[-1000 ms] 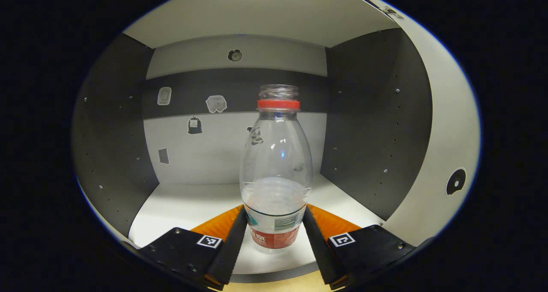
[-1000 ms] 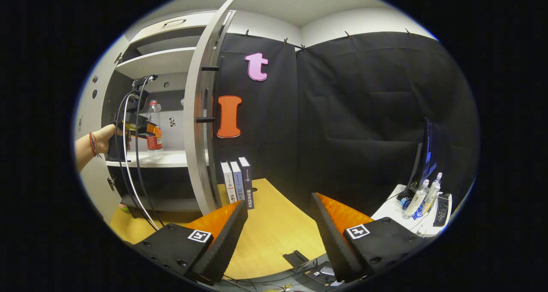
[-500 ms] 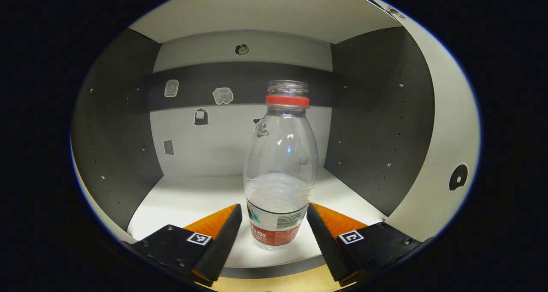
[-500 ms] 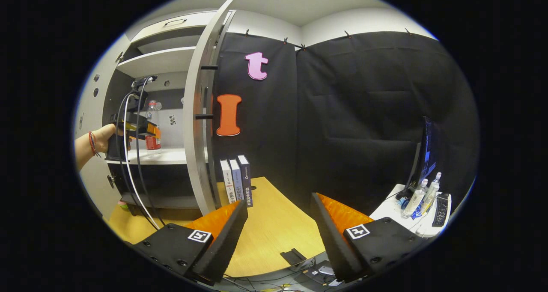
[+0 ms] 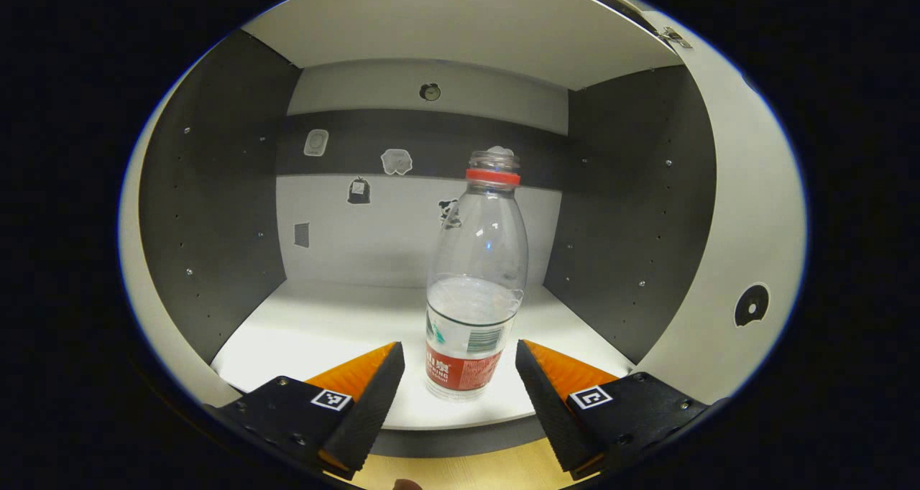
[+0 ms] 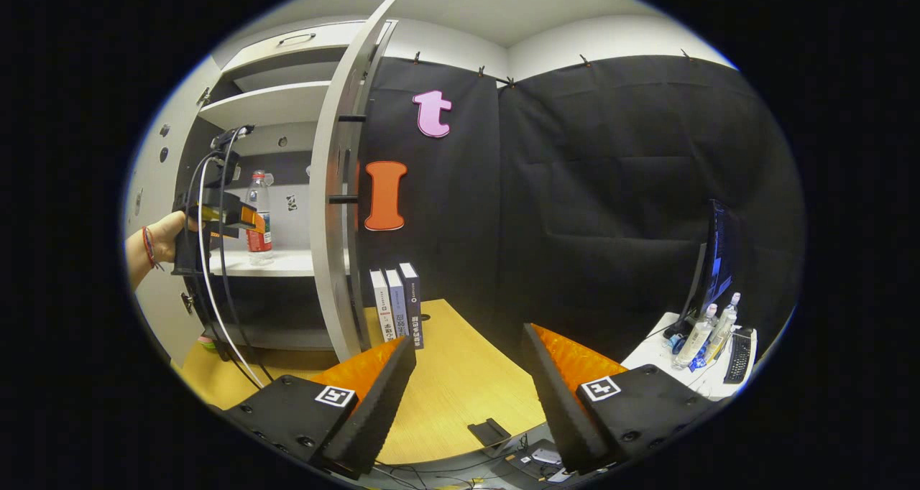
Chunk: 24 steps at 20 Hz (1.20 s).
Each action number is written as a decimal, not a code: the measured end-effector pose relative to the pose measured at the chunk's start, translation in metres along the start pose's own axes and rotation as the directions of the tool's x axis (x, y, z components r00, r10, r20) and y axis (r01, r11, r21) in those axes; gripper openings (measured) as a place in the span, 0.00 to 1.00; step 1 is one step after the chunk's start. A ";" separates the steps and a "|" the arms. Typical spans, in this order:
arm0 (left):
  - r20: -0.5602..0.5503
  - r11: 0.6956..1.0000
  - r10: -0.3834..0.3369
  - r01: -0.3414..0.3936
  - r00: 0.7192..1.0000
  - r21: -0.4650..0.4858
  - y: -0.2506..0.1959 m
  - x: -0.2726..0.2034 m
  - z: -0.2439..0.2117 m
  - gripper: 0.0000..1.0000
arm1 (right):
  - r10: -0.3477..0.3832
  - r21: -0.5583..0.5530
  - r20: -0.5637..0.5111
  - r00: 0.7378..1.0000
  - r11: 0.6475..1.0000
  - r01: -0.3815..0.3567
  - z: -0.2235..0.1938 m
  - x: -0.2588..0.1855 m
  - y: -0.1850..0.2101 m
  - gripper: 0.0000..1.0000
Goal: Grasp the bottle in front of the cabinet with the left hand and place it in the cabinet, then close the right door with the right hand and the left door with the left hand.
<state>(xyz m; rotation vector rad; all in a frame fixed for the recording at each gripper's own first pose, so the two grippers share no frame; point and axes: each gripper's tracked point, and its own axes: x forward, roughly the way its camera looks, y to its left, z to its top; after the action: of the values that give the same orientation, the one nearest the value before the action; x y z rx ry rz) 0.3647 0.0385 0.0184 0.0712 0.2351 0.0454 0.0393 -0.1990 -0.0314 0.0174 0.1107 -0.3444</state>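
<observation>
**Bottle stands on the cabinet shelf, both grippers wide**

In the left gripper view I see the bottle [image 5: 474, 282] upright on the white shelf [image 5: 316, 332], just ahead of my left gripper [image 5: 460, 371], whose fingers stand wide apart and touch nothing. My right gripper [image 6: 468, 364] is also spread wide and holds nothing, above a wooden table [image 6: 460, 382] beside the open right door [image 6: 343, 188]. The bottle's red label is too small to read. Three books [image 6: 399, 307] stand near the door.
</observation>
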 end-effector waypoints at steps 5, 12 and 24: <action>0.020 1.000 0.010 -0.010 1.000 0.001 0.003 -0.046 -0.013 0.95 | 0.035 -0.013 0.027 0.999 0.999 -0.034 0.009 0.004 0.008 0.98; 0.126 0.999 0.008 -0.012 0.992 0.029 0.012 -0.159 -0.012 0.95 | 0.073 -0.048 0.074 0.995 0.996 -0.069 0.022 0.025 0.016 0.98; 0.225 0.992 0.124 -0.126 0.967 -0.006 0.015 -0.326 -0.040 0.95 | 0.097 -0.056 0.155 0.983 0.994 -0.090 0.052 0.066 0.023 0.98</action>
<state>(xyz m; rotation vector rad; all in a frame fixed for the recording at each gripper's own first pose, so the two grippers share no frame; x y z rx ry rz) 0.0385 0.0383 0.0558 0.0987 0.0041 0.1609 0.1145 -0.2015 0.0130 -0.0525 -0.0382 -0.2480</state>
